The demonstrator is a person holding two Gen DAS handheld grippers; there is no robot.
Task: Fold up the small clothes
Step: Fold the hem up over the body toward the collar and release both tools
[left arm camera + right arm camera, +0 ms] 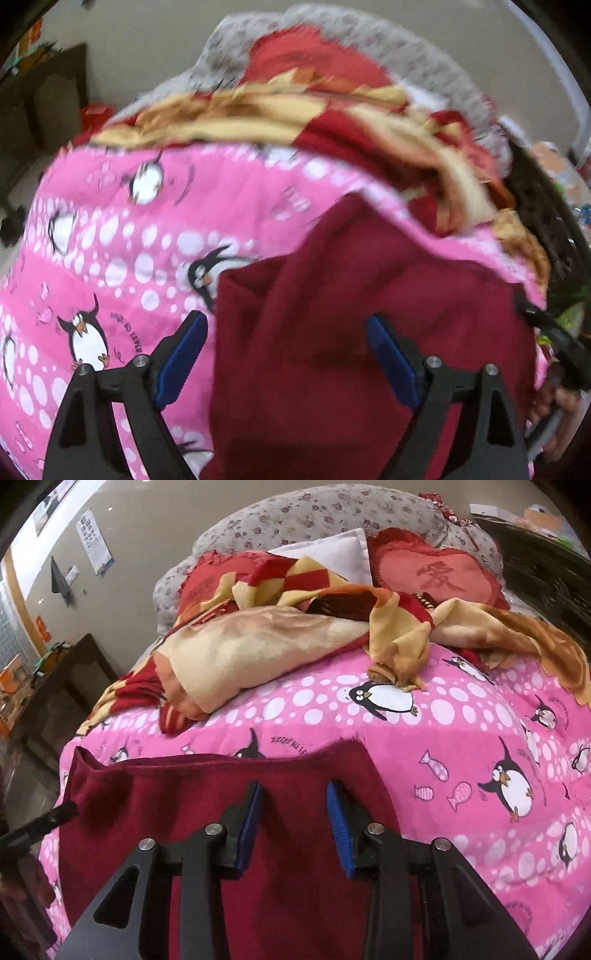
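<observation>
A dark red garment (351, 332) lies spread on the pink penguin quilt (110, 229); it also shows in the right wrist view (192, 797). My left gripper (286, 354) is open, its blue pads wide apart just above the garment's left part. My right gripper (293, 823) is open over the garment's middle, with cloth between and below the pads. The left gripper's black finger (40, 823) shows at the garment's left edge in the right wrist view, and the right gripper's black body (554, 332) shows at the garment's right edge in the left wrist view.
A red and yellow checked blanket (280, 635) lies bunched across the far half of the quilt (461, 738). Red heart cushions (436, 572) and a grey floral pillow (325, 513) lie behind it. A dark cabinet (62, 686) stands left of the bed.
</observation>
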